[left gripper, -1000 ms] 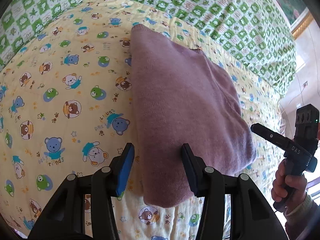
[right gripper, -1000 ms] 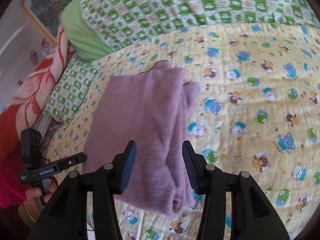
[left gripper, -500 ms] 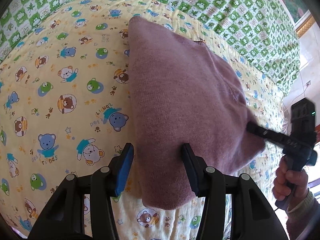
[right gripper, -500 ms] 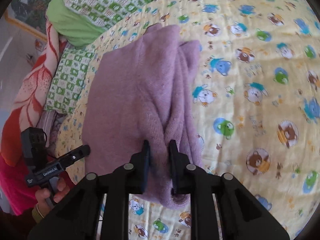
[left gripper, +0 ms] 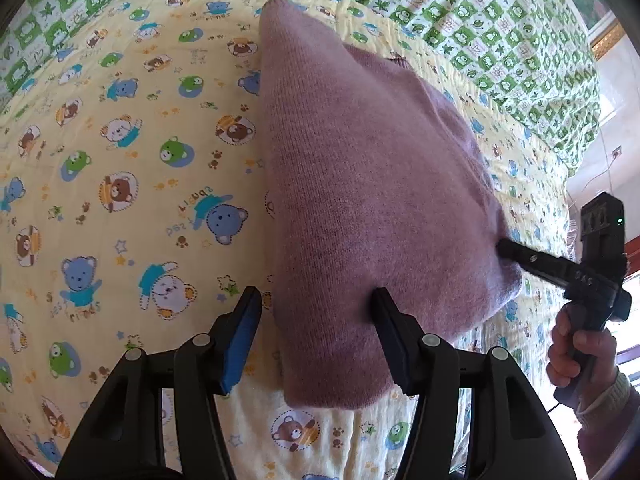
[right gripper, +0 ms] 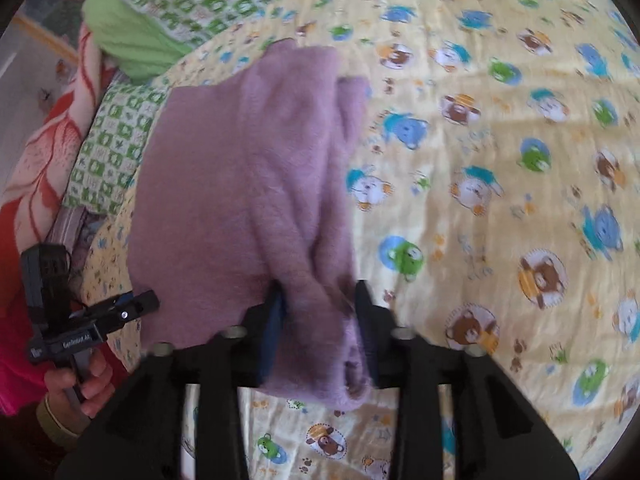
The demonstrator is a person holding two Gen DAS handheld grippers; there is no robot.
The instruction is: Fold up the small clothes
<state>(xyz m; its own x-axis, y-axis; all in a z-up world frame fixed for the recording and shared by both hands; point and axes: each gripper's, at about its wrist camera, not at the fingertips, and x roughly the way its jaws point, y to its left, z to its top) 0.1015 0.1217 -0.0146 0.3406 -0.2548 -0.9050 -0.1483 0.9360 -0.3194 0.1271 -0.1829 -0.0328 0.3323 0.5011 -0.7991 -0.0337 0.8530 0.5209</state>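
Observation:
A folded purple knit garment [left gripper: 360, 184] lies on a yellow bear-print quilt [left gripper: 120, 200]. My left gripper [left gripper: 316, 300] is open, its jaws straddling the garment's near left edge, with the right finger [left gripper: 390, 332] pressing on the cloth. In the right wrist view the garment [right gripper: 240, 184] is bunched at its near edge. My right gripper [right gripper: 320, 296] has its jaws partly apart around that thick fold, and the view is blurred. The right gripper also shows in the left wrist view [left gripper: 504, 248], its tips on the garment's right edge.
A green checked blanket [left gripper: 480, 20] covers the far side of the bed. A lime pillow [right gripper: 128, 40] and a red-and-white patterned cloth [right gripper: 44, 140] lie at the bed's left edge in the right wrist view. The left gripper's handle [right gripper: 80, 320] shows there too.
The right gripper shut on the garment's near fold, then its jaws widened again around it. The left gripper moved closer to the garment and stayed open.

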